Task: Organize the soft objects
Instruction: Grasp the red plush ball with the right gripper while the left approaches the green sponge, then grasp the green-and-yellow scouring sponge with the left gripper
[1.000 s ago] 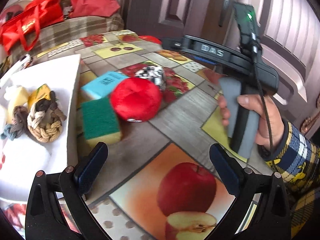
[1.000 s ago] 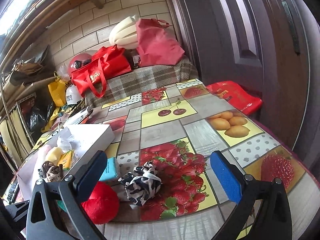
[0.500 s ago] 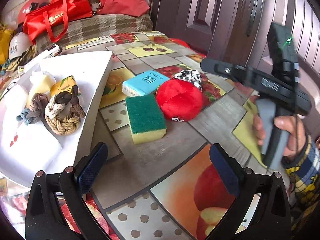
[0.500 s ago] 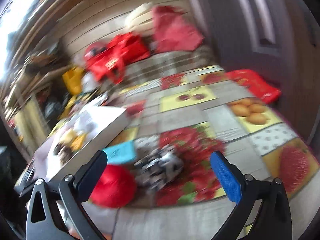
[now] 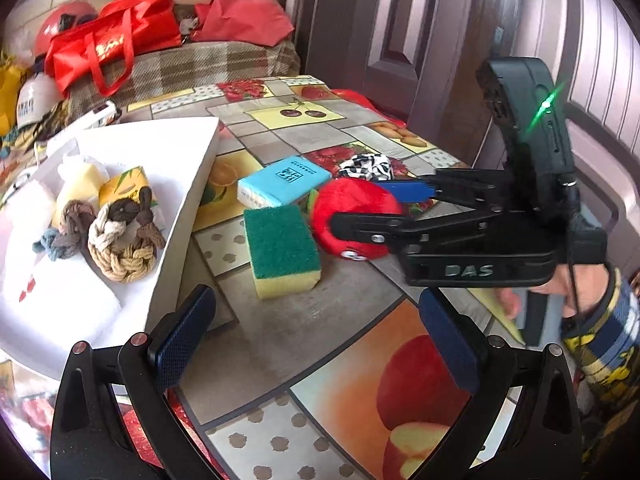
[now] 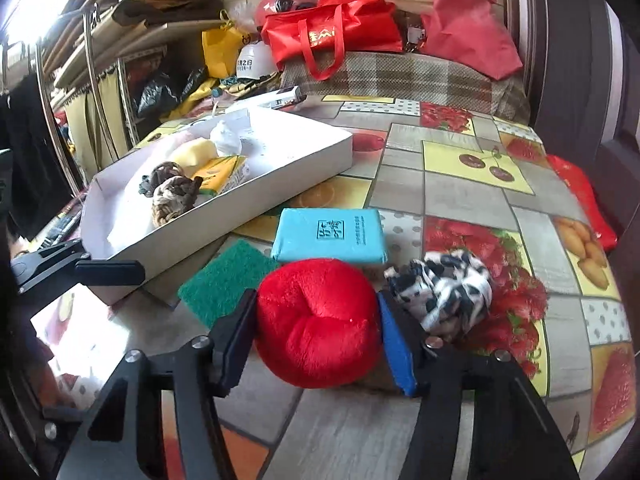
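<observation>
A red plush ball [image 6: 316, 332] lies on the fruit-print tablecloth between a green-and-yellow sponge [image 6: 224, 280] and a black-and-white fabric bundle [image 6: 444, 292]. My right gripper [image 6: 314, 312] is closing its jaws on the ball, and both pads touch its sides. The left wrist view shows the same grip on the ball [image 5: 348, 200] from the side. A light blue tissue pack [image 6: 330, 240] lies just behind it. My left gripper [image 5: 316, 340] hovers open and holds nothing, near the sponge [image 5: 280, 240] and the white box [image 5: 188, 200].
The white box [image 6: 240, 220] holds knotted rope toys [image 5: 120, 244], a yellow pack and pale soft items. Red bags [image 6: 332, 32] sit on a plaid cushion behind the table. A dark door stands at the right. A person's hand in a plaid sleeve [image 5: 600, 320] holds the right gripper.
My right gripper has swung in and down over the red ball, rolled, and narrowed its wide-open jaws onto it. The left gripper's view has shifted a little; its jaws stay open.
</observation>
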A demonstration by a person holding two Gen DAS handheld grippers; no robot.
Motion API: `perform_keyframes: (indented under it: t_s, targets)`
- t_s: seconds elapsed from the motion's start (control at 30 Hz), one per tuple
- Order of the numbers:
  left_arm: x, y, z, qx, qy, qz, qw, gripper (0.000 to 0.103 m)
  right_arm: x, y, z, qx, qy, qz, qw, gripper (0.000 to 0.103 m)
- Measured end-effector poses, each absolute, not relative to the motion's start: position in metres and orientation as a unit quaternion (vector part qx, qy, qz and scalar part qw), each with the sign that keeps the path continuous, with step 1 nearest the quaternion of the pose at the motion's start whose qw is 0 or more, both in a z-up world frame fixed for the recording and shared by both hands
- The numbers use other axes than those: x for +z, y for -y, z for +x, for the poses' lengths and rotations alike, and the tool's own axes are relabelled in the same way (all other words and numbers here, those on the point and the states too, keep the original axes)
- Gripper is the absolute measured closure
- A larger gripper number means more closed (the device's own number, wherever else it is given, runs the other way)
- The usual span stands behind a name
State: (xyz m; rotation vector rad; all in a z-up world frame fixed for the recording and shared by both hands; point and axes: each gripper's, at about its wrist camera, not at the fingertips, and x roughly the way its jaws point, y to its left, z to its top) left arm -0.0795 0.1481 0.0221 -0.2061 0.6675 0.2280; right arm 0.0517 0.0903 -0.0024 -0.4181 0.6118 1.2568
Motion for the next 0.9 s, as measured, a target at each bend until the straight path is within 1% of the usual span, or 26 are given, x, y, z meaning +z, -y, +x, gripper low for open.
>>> perform_keyframes:
  t_s: [0.17, 0.33, 0.4, 0.6, 0.67, 0.7, 0.73, 0.77, 0.8, 0.83, 0.9]
  targets:
    - [0.022, -0.135, -0.067, 0.103, -0.332, -0.081, 0.934, 0.001, -0.003, -0.054, 0.069, 0.551, -0.302, -0.164, 0.760, 0.045]
    - [0.018, -0.136, -0.039, 0.151, -0.346, -0.083, 0.922, 0.001, -0.002, -0.021, 0.094, 0.514, -0.322, -0.133, 0.784, 0.044]
    - [0.015, -0.142, -0.027, 0.175, -0.357, -0.089, 0.913, 0.001, -0.003, -0.018, 0.100, 0.515, -0.331, -0.116, 0.782, 0.044]
    - [0.006, -0.153, -0.005, 0.186, -0.382, -0.106, 0.899, 0.001, -0.004, -0.020, 0.099, 0.517, -0.327, -0.122, 0.781, 0.044]
    - [0.003, -0.156, -0.002, 0.176, -0.390, -0.114, 0.897, 0.016, -0.003, -0.019, 0.098, 0.523, -0.323, -0.121, 0.780, 0.044]
    - [0.003, -0.158, -0.002, 0.173, -0.391, -0.119, 0.896, 0.032, -0.002, -0.019, 0.094, 0.532, -0.319, -0.125, 0.774, 0.044]
    - [0.002, -0.157, -0.002, 0.170, -0.393, -0.122, 0.896, 0.043, -0.002, -0.020, 0.090, 0.540, -0.317, -0.133, 0.768, 0.044]
    - [0.002, -0.157, -0.003, 0.167, -0.391, -0.124, 0.897, 0.047, -0.002, -0.021, 0.084, 0.549, -0.313, -0.143, 0.762, 0.044]
    - [0.002, -0.156, -0.004, 0.159, -0.390, -0.124, 0.898, 0.054, -0.002, -0.021, 0.077, 0.558, -0.308, -0.154, 0.755, 0.044]
    - [0.002, -0.155, -0.004, 0.155, -0.392, -0.122, 0.899, 0.056, -0.003, -0.022, 0.069, 0.568, -0.304, -0.168, 0.746, 0.044]
    - [0.002, -0.154, -0.002, 0.156, -0.393, -0.120, 0.898, 0.056, -0.003, -0.022, 0.059, 0.569, -0.294, -0.186, 0.745, 0.042]
